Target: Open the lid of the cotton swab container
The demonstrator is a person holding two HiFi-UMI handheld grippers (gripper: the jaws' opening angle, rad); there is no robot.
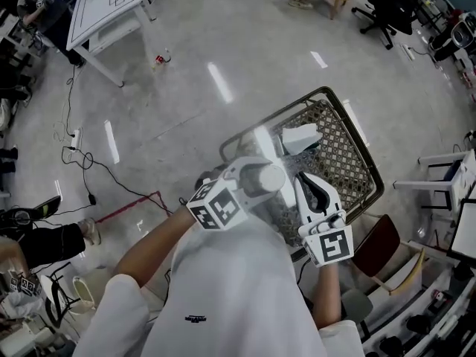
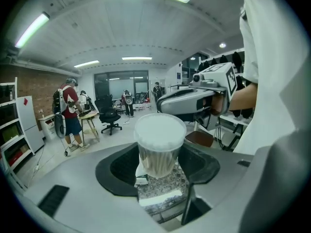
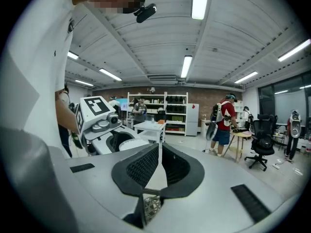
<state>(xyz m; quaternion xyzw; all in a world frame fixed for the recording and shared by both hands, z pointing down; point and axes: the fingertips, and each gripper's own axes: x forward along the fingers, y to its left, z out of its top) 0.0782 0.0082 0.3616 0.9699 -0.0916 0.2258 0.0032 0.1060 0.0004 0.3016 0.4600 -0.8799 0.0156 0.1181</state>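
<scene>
Close under the head camera, against the person's white shirt [image 1: 223,288], the left gripper [image 1: 256,181] is clamped on the cotton swab container [image 2: 158,154]. Its dark pads press the clear wall from both sides. The container stands upright between them, held up in the air and packed with swab sticks. Its frosted white lid [image 2: 159,129] sits flat on top, closed.

Just beside it, on the person's right, the right gripper [image 3: 159,154] has its jaws brought together with nothing between them. Its tips lie near the container at about the same height. Whether they touch it cannot be told.

Below both grippers stands a wire mesh basket [image 1: 370,171] with a dark rim. A white object [image 1: 301,136] lies inside it near the far edge, and what it is cannot be told.

Around the basket spreads a glossy grey floor [image 1: 193,95] with black cables [image 1: 85,162] trailing over it on the left. Farther off are a white table [image 1: 111,13] at the upper left and a black office chair [image 1: 390,10] at the upper right. In the left gripper view, a person in a red shirt [image 2: 68,113] stands by a small wooden table [image 2: 90,123] far across the room.
</scene>
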